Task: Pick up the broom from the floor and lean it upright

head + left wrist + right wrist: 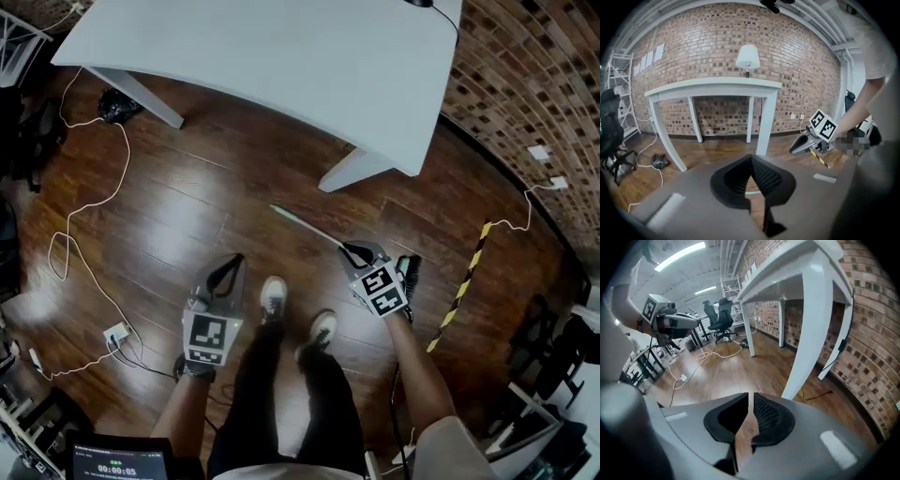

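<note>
We are reaching for the broom (307, 228), lying on the floor (187, 206) at twelve o'clock; the left hand-held gripper (232, 265) is pressed together, the right hand-held gripper (356, 250) slightly spread and empty, and likely must widen to pinch it.

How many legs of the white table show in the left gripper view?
4: near left leg, slanting; far left leg and far right leg by the brick wall; near right leg at centre. None appears hidden.
</note>
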Available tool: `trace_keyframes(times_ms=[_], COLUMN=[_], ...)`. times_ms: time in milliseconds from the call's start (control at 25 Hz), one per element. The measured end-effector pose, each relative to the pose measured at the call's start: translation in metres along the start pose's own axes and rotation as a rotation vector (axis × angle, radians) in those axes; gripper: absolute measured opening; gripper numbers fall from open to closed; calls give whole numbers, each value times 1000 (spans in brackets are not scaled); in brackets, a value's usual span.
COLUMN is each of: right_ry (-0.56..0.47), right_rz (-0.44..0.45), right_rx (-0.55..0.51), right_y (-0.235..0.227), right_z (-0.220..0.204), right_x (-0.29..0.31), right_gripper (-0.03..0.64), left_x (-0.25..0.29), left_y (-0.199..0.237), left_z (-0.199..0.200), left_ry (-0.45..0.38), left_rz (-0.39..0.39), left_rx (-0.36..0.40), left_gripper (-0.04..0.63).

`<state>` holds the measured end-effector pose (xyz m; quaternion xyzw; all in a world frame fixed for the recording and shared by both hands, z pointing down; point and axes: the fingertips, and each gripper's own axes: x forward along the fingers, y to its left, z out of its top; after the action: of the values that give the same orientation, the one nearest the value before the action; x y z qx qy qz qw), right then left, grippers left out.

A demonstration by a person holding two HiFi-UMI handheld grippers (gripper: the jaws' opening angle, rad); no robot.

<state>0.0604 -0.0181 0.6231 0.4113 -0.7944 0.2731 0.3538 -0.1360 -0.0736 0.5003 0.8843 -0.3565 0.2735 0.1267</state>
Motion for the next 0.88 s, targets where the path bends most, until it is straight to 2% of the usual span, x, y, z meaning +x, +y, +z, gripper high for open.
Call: trace_keyframes(times_ms=[160, 480, 680, 880], right_ry=[85, 198, 351, 445], right_rz=[24, 4, -24, -39], right_rx=[-20, -80, -84, -164], right_y=[-13, -24, -36, -48], right_z=[-54, -136, -209, -256], right_x=[74, 174, 239, 310], right_gripper=[52, 66, 83, 112], left_x=[35, 66, 101, 141], left_y=[7, 11, -14, -35], left_z=[-68, -164, -237, -285], left_ry=[32, 70, 147, 161], left_rz=[8, 12, -22, -78], left_rx=[-32, -58, -79, -70], left_gripper=[0, 0, 0, 0])
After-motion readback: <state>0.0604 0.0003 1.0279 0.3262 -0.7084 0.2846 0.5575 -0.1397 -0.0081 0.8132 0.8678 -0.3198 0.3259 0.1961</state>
